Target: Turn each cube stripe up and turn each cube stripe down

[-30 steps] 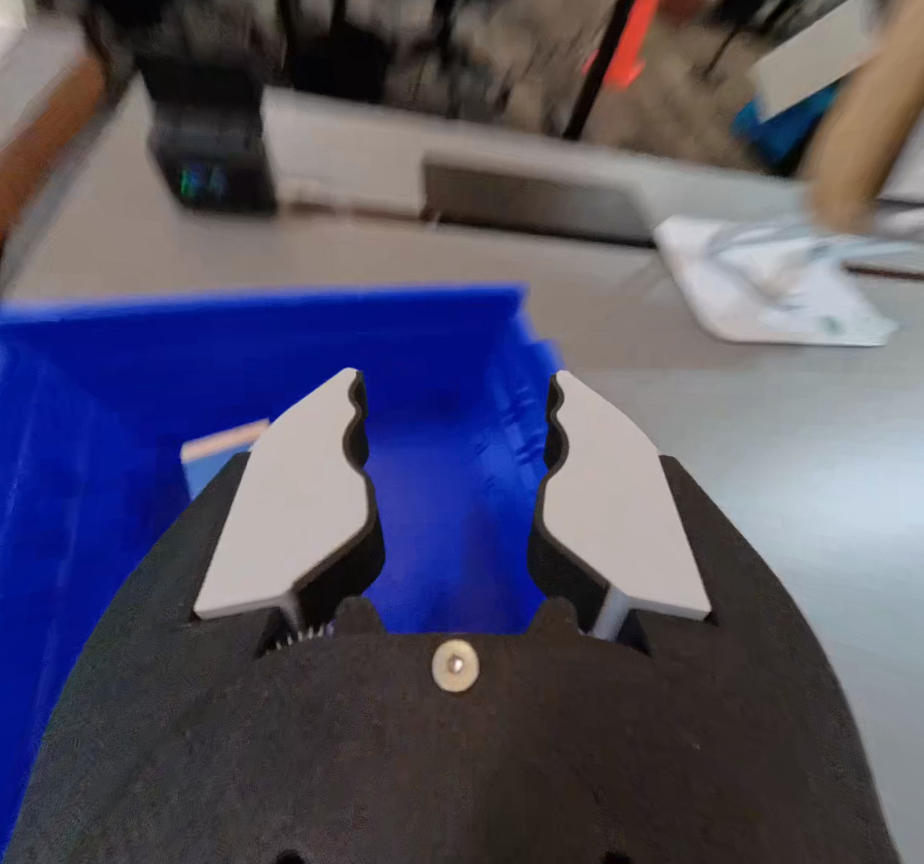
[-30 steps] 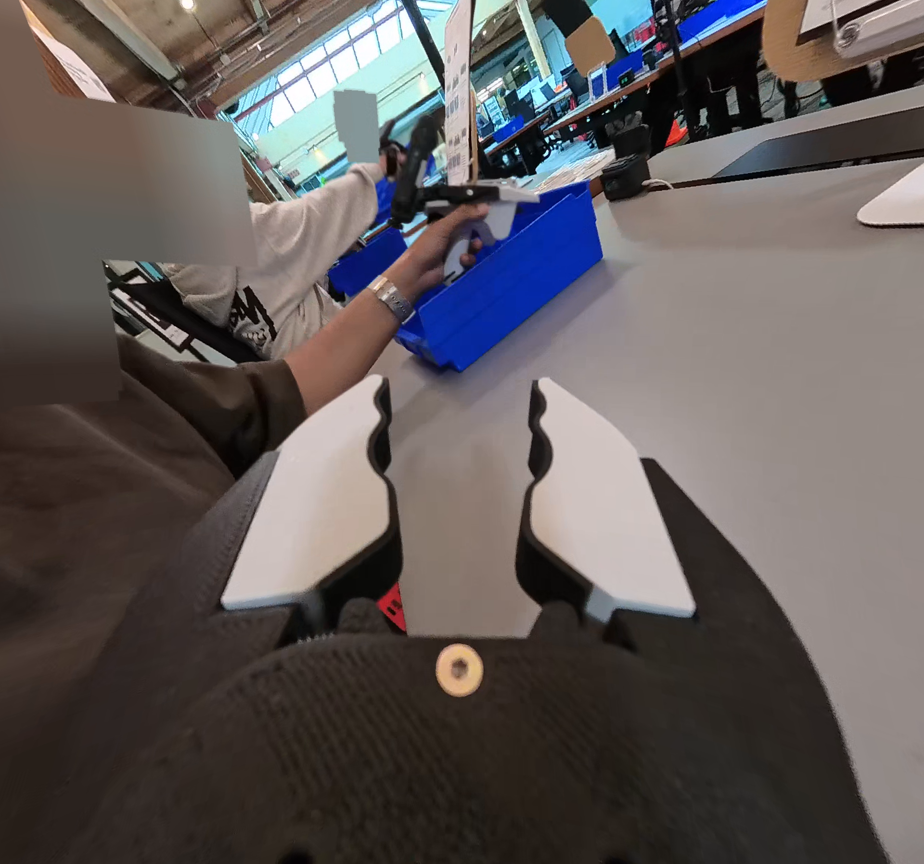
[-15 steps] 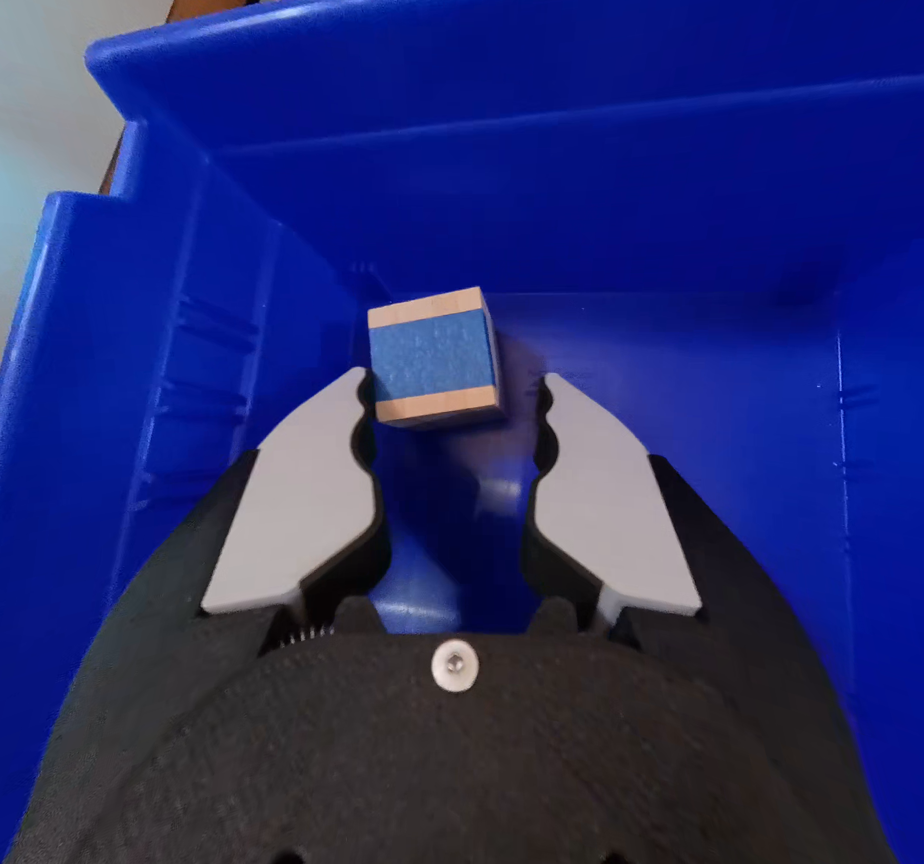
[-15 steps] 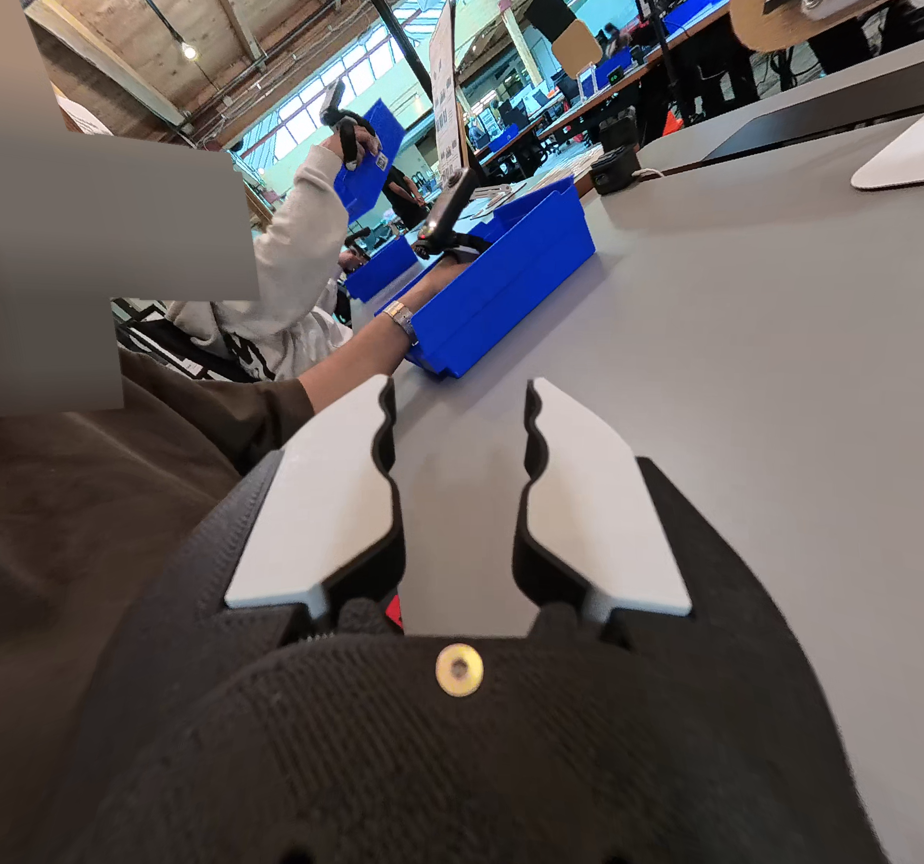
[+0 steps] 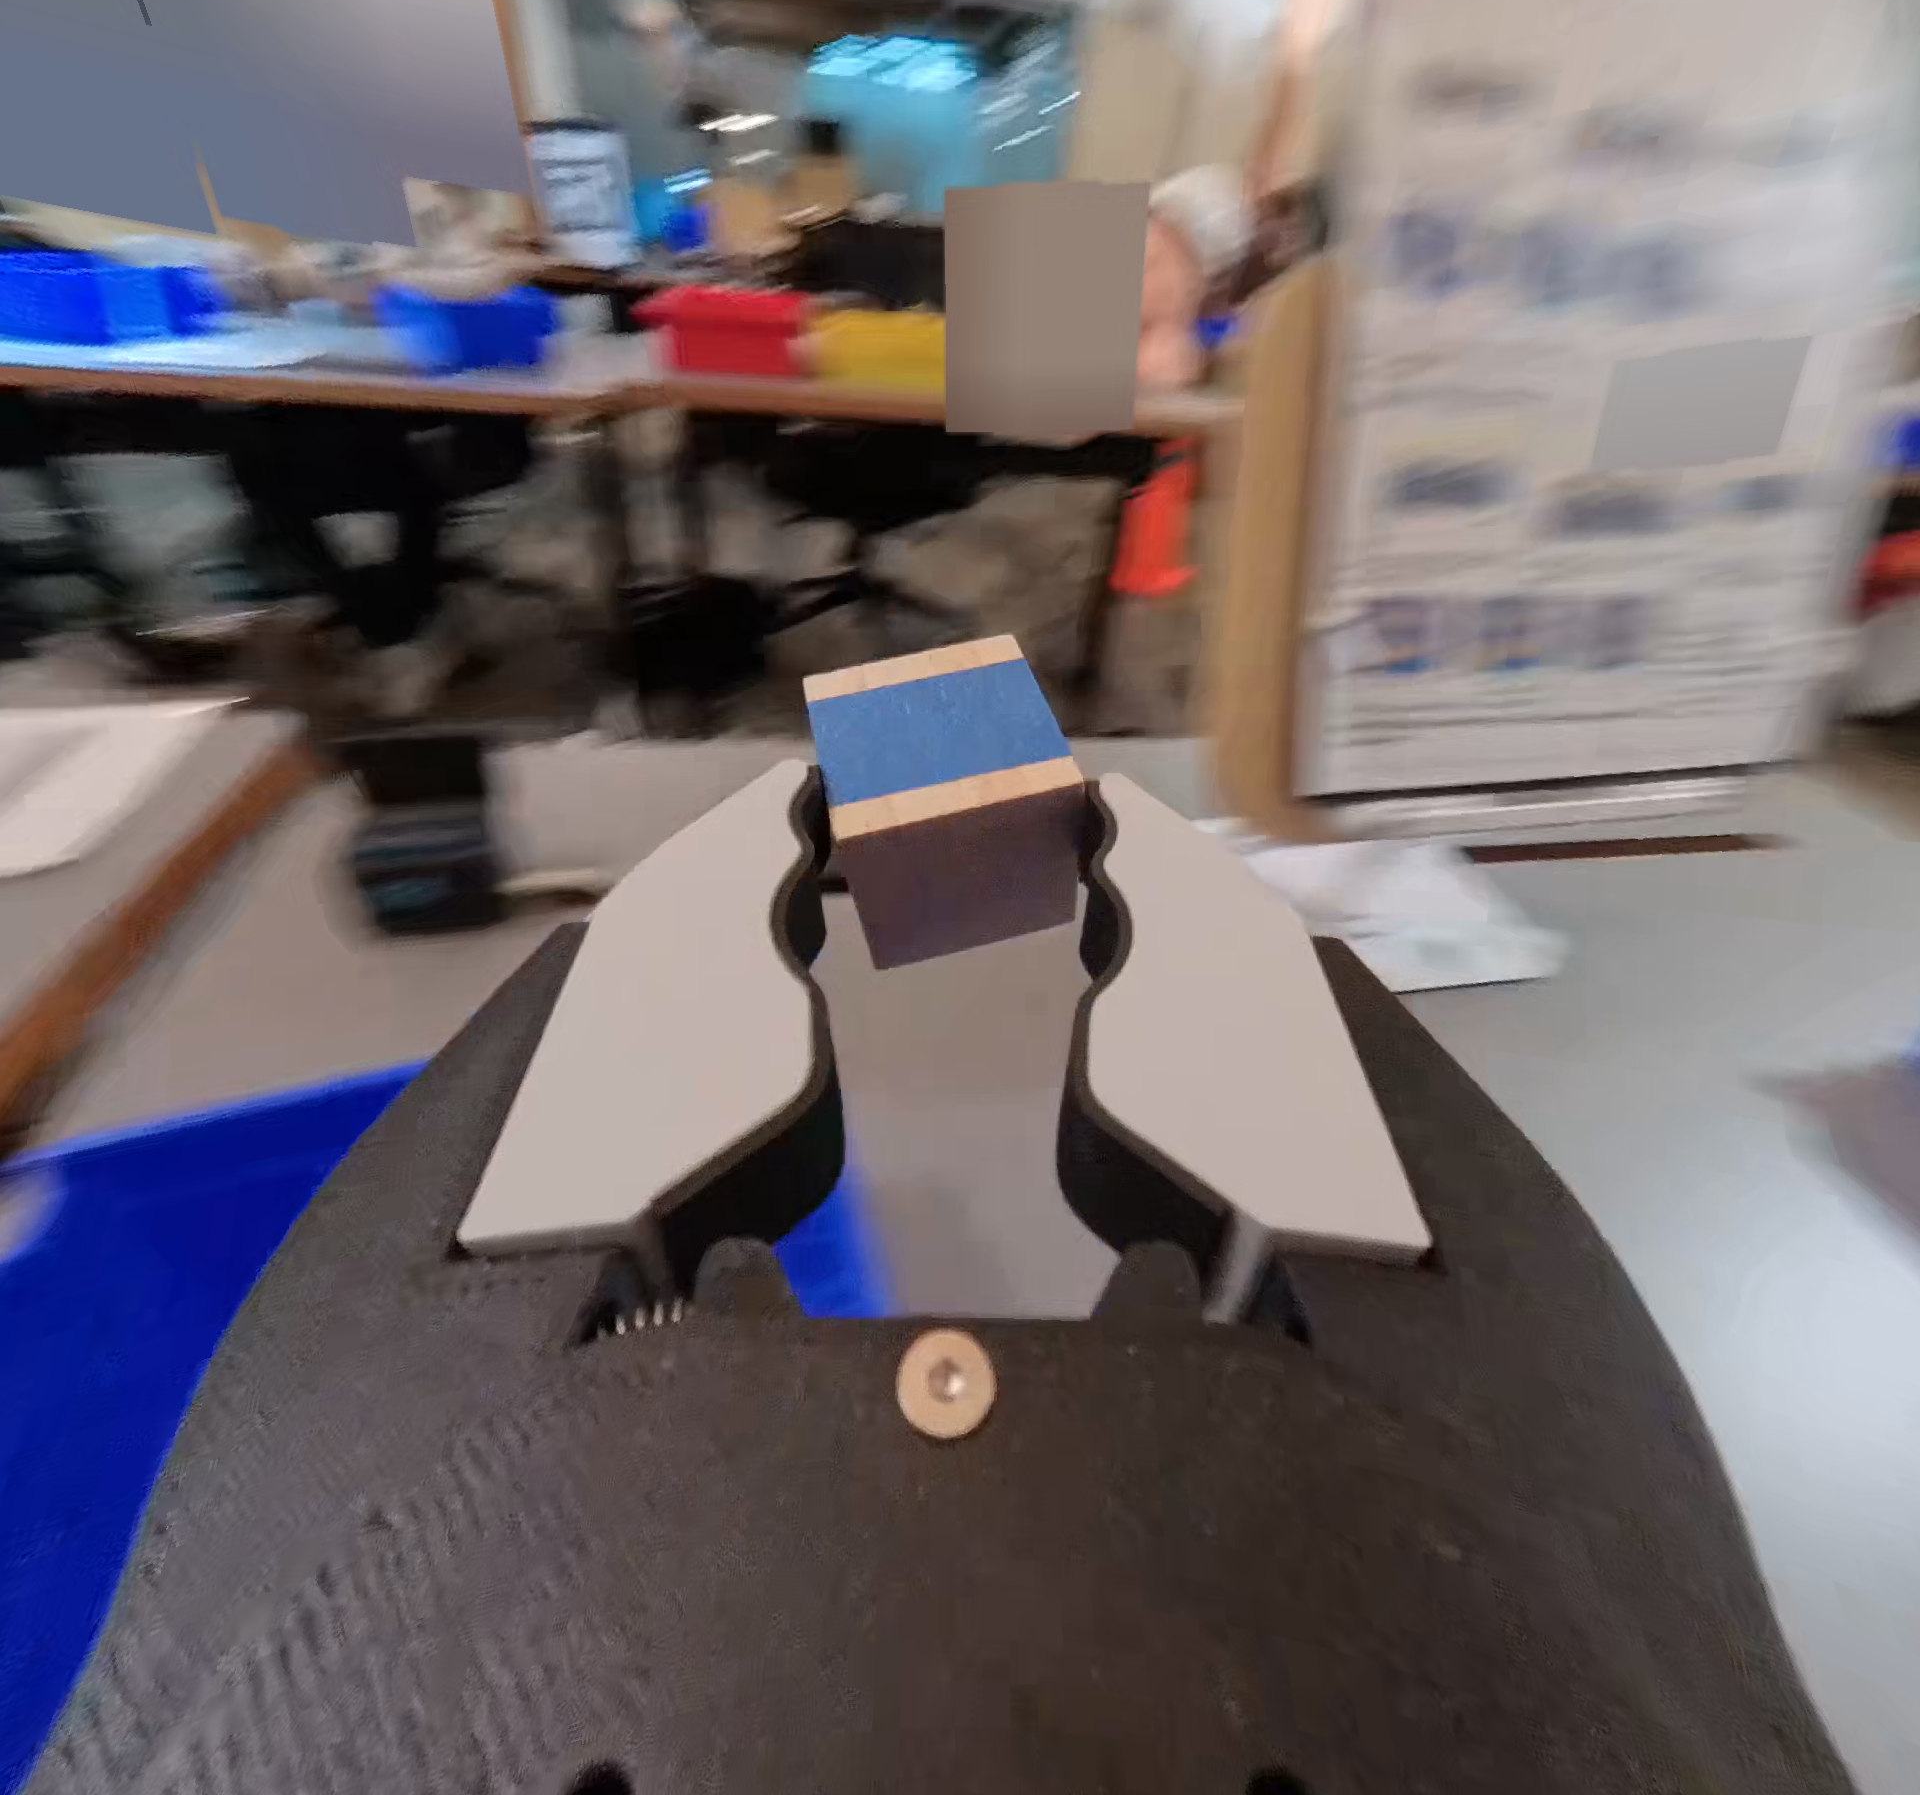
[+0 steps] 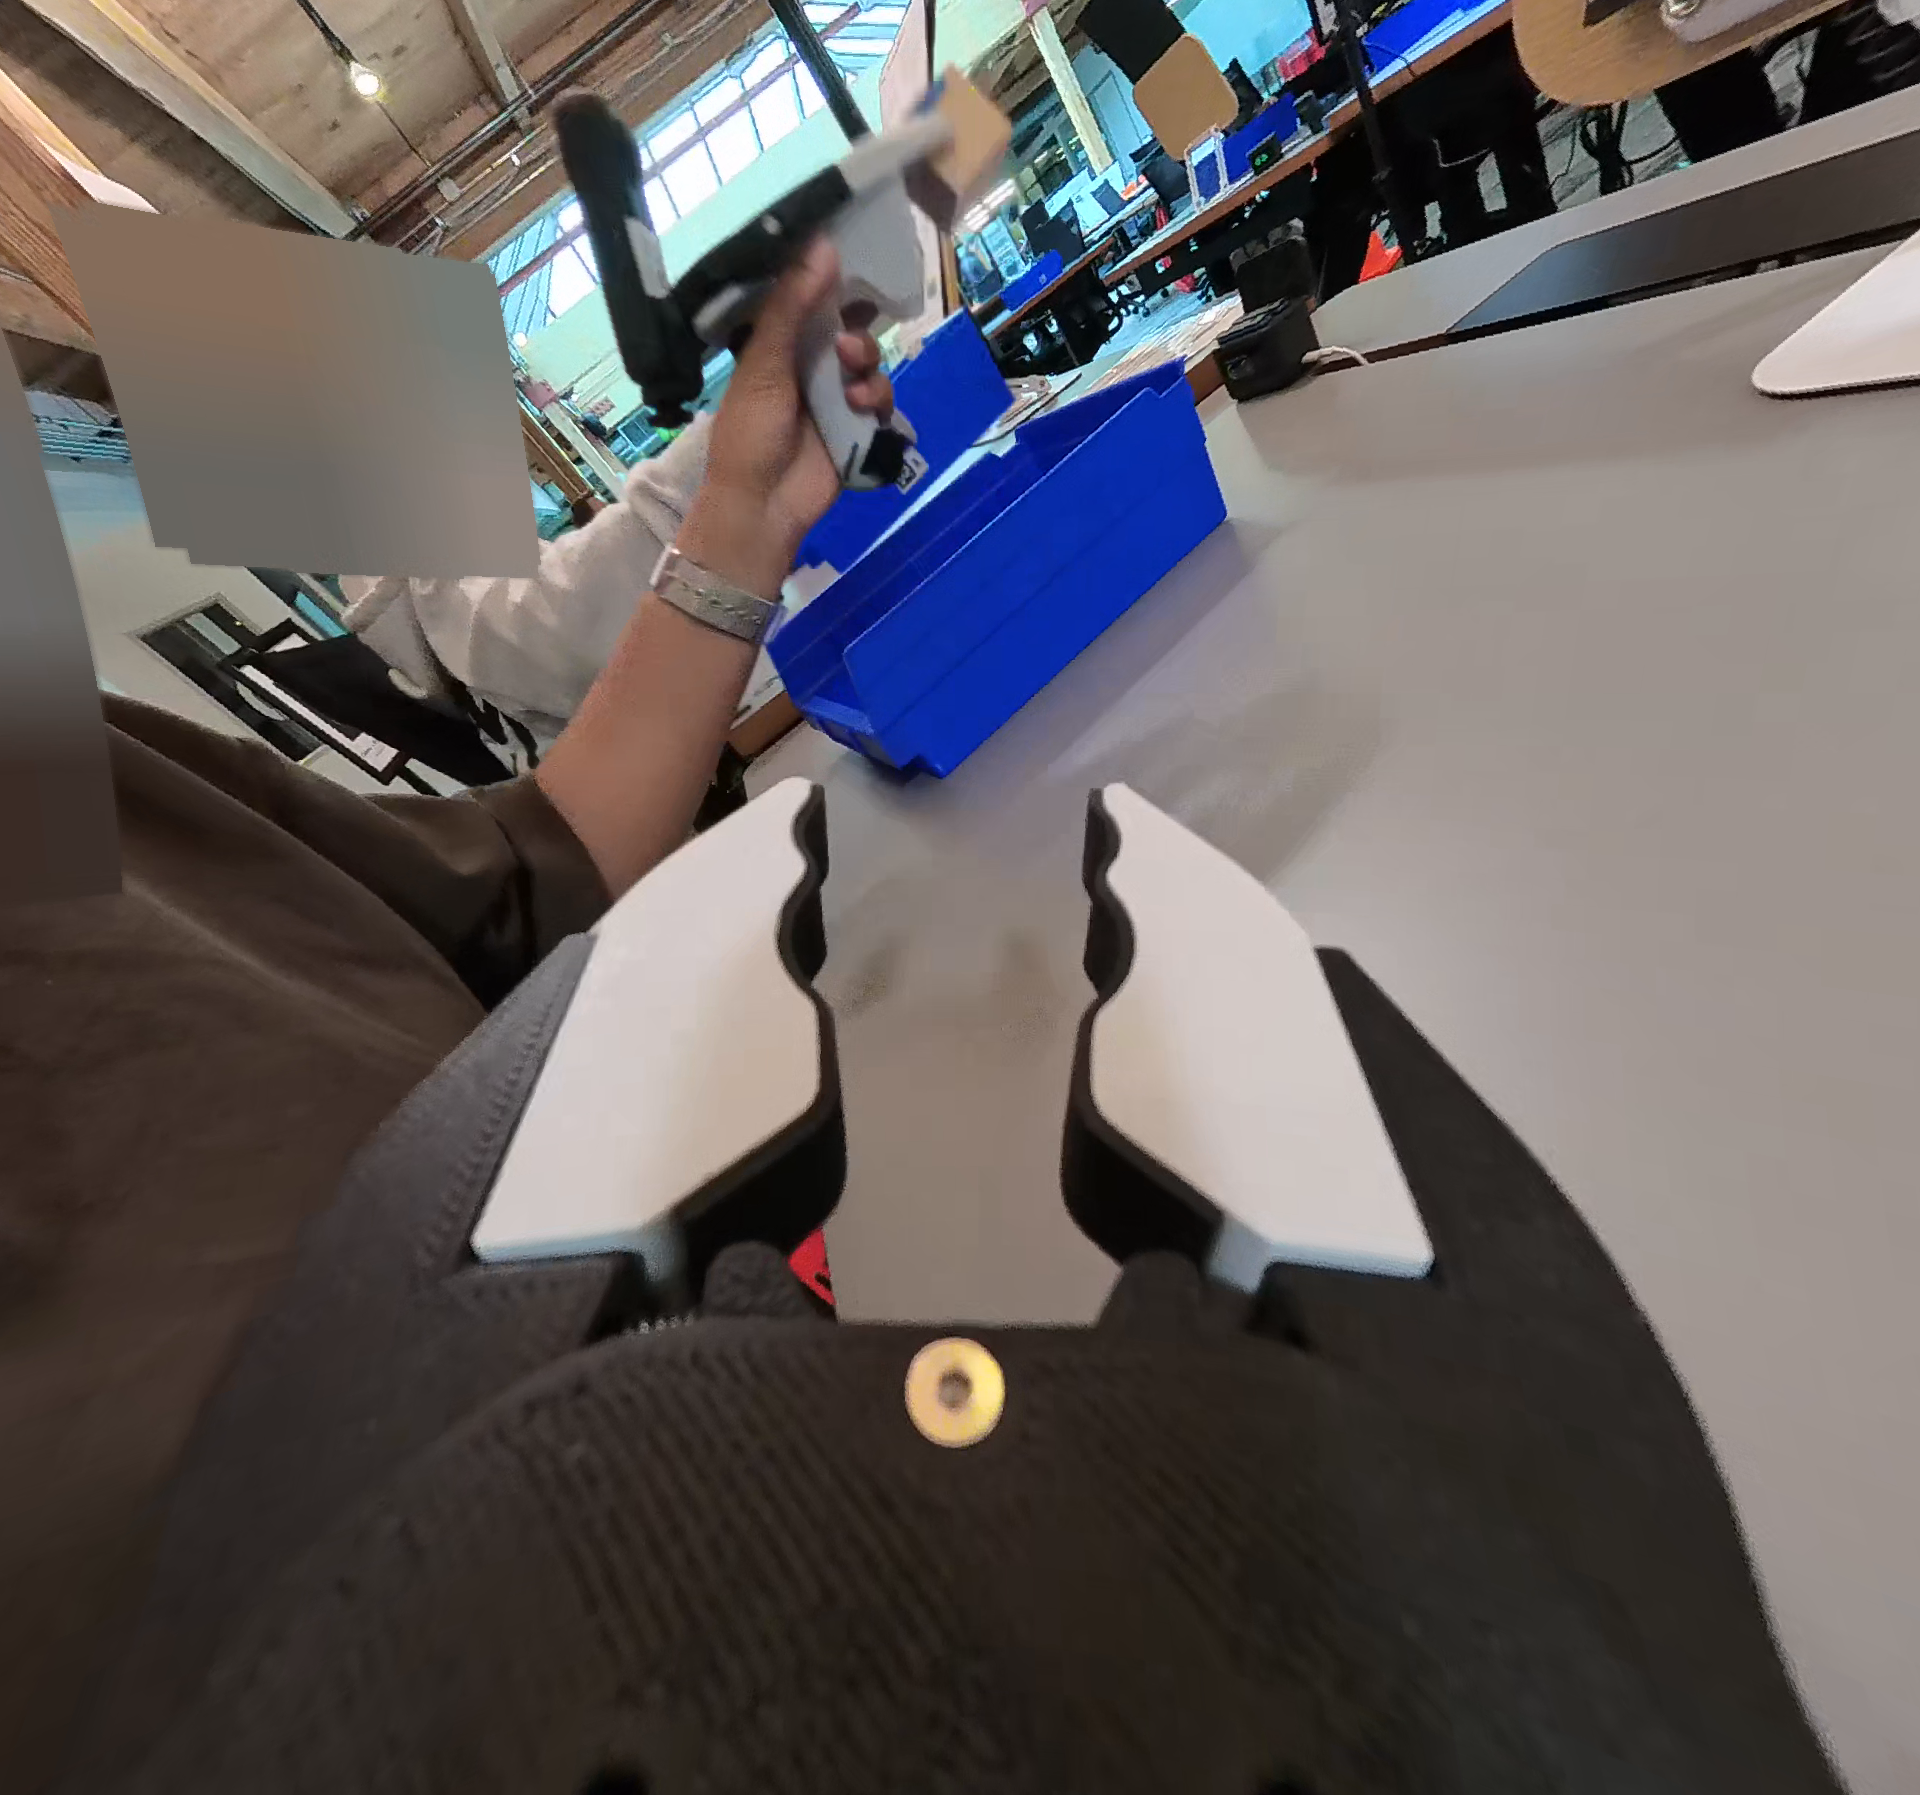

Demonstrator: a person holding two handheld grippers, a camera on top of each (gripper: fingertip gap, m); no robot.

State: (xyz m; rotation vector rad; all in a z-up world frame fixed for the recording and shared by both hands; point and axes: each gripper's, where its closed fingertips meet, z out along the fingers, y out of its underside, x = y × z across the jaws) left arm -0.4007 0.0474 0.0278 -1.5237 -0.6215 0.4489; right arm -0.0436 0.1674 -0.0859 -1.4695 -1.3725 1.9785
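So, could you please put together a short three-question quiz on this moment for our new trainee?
1. True or false: the left gripper is shut on a wooden cube.
2. Multiple choice: which face of the cube shows its blue stripe in the left wrist view? A) the top face B) the near side face C) no face
3. Fill in: the right gripper is ____ and holds nothing above the grey table.

Key
1. True: the cube sits clamped between the fingertips, lifted clear of the blue bin.
2. A
3. open
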